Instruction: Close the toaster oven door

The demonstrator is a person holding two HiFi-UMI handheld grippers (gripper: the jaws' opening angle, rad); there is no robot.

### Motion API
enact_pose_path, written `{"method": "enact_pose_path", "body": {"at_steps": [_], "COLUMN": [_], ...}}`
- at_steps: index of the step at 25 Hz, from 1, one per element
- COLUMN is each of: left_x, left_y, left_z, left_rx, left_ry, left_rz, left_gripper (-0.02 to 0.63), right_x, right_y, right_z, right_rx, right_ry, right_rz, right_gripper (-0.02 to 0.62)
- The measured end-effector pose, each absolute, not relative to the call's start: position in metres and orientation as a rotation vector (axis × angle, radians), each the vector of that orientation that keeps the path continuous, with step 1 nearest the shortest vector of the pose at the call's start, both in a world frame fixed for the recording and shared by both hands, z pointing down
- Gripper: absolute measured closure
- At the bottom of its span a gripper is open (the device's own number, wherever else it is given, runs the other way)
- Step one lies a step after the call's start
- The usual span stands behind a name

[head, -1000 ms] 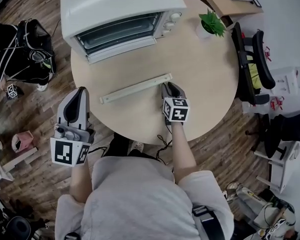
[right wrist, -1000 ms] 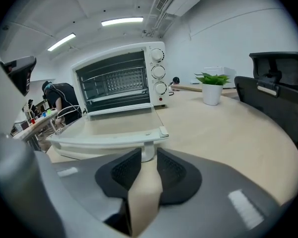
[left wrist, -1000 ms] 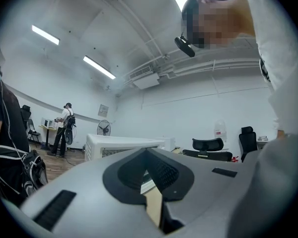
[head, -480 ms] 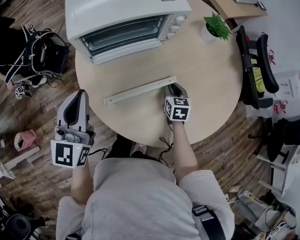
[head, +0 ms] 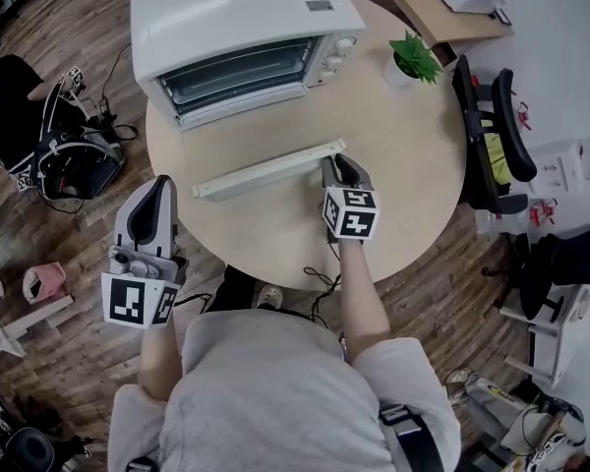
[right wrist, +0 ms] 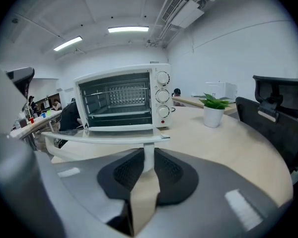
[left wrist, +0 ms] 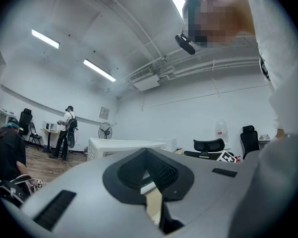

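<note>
Toaster oven door [head: 265, 169] stands open, its pale front rail held out in front of the toaster oven [head: 236, 18] above the round counter [head: 403, 165]. Farthest from the oven, off the counter's near edge, the left tongs [head: 152, 187] hang clenched on nothing. Closer to the oven, the right tongs [head: 336, 162] have just been closing and clamp the white handle post [right wrist: 149, 155] at the rail's right end. Inside the oven's cavity a wire rack [right wrist: 114, 97] shows. A potted plant [head: 413, 55] sits right of the oven.
</note>
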State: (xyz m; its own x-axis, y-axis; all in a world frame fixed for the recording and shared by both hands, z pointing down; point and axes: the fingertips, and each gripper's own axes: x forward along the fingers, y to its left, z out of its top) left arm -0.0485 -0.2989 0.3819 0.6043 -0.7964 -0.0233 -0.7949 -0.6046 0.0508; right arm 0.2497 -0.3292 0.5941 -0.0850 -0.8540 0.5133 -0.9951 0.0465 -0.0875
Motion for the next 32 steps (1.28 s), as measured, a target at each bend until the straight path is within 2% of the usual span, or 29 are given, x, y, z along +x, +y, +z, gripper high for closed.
{"method": "enact_pose_path", "body": {"at_steps": [14,32], "left_x": [-0.078,-0.106], "left_y": [-0.281,-0.287], "left_z": [0.372,0.365], "left_rx": [2.754,2.723], "left_ry": [-1.469,-1.548], "left_rz": [-0.116,-0.162], "left_gripper": [0.600,0.600], "right_x": [0.246,0.238], "right_y": [-0.370,-0.435], "right_z": [0.513,0.456], "right_rx": [1.917,1.945], "right_ry": [-2.049,-2.054], "right_rz": [0.515,0.466], "right_gripper": [0.523,0.531]}}
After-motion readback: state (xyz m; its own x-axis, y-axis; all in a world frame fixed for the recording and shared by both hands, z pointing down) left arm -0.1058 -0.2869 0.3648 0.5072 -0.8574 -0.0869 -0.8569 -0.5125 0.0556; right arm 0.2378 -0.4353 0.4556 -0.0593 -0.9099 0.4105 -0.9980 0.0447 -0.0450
